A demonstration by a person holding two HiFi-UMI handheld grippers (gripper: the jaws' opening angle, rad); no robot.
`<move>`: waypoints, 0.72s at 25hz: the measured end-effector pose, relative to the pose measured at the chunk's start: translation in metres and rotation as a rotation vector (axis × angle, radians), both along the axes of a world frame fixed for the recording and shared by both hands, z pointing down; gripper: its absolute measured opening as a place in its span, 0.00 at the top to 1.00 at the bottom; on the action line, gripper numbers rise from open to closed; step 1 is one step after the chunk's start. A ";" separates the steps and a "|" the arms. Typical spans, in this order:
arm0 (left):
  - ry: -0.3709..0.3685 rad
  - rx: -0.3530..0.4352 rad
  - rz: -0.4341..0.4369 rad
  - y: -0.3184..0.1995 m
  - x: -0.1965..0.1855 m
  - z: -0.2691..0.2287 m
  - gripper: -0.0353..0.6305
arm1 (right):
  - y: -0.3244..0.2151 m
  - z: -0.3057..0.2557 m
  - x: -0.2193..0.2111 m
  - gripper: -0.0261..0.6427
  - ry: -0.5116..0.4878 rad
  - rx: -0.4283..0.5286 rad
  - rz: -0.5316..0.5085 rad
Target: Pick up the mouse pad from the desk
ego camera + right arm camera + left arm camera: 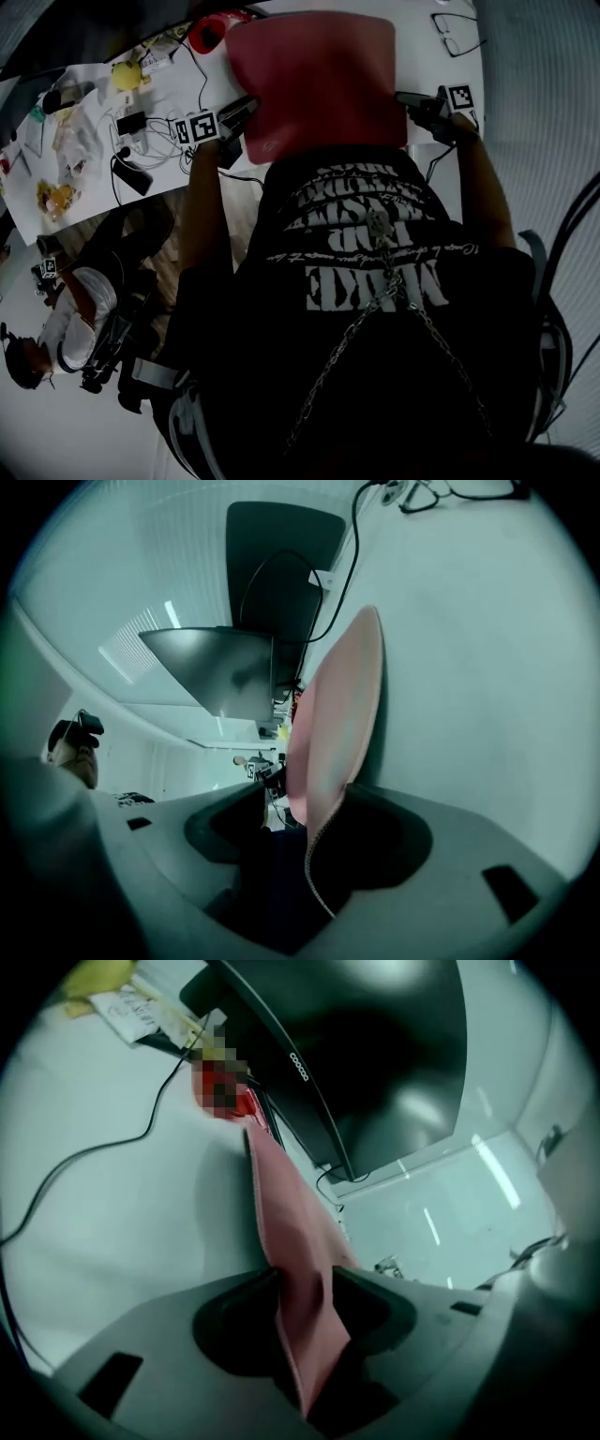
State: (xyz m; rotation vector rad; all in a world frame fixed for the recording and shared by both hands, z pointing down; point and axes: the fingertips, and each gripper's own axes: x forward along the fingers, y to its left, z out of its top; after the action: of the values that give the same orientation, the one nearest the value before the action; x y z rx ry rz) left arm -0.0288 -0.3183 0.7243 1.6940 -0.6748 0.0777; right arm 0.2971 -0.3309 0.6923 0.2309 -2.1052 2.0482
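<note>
The white surface (427,56) spans the top of the head view. Over it the pink mouse pad (319,80) is held up, tilted, between both tools, in front of the person's chest. The left tool (246,109) is clamped on the pad's left edge and the right tool (411,99) on its right edge. Each gripper view shows pad material pinched between the jaws. A pair of glasses (457,33) lies on the surface beyond the right tool.

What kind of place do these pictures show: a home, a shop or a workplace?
Probably an office or lab workspace: a long white desk with a dark monitor, trailing cables and a pair of eyeglasses.
</note>
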 end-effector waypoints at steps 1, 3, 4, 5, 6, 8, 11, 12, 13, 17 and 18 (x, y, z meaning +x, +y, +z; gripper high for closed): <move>0.061 -0.008 -0.027 0.001 -0.001 -0.005 0.67 | 0.000 -0.001 -0.002 0.56 -0.022 -0.018 0.017; 0.151 -0.027 -0.047 0.008 0.004 -0.010 0.67 | 0.012 -0.003 -0.004 0.56 -0.060 -0.062 0.028; 0.185 -0.038 -0.042 0.013 0.009 -0.012 0.67 | 0.019 -0.004 -0.005 0.56 -0.070 -0.077 0.021; 0.219 -0.049 -0.027 0.018 0.015 -0.013 0.67 | 0.025 -0.003 -0.005 0.56 -0.072 -0.084 0.019; 0.247 -0.061 0.002 0.025 0.021 -0.014 0.67 | 0.027 -0.001 -0.006 0.56 -0.069 -0.082 0.024; 0.240 -0.085 0.095 0.043 0.033 -0.010 0.67 | 0.028 0.004 -0.008 0.56 -0.052 -0.053 0.027; 0.088 -0.076 0.166 0.052 0.035 0.013 0.67 | 0.028 0.017 -0.013 0.56 0.035 0.037 -0.039; 0.043 -0.065 0.175 0.049 0.035 0.019 0.67 | 0.025 0.021 -0.015 0.56 0.063 0.058 -0.055; 0.004 -0.053 0.187 0.045 0.036 0.024 0.67 | 0.021 0.024 -0.018 0.56 0.076 0.075 -0.060; -0.087 -0.005 0.208 0.028 0.037 0.030 0.67 | -0.008 0.037 -0.028 0.56 0.178 0.150 -0.017; -0.097 0.001 0.198 0.021 0.036 0.030 0.67 | -0.016 0.043 -0.027 0.56 0.230 0.167 -0.006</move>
State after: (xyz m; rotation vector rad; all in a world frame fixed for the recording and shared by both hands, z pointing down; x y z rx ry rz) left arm 0.0072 -0.2973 0.7540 1.7631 -0.5760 0.3009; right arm 0.2702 -0.3470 0.7353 0.4616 -2.1286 1.7478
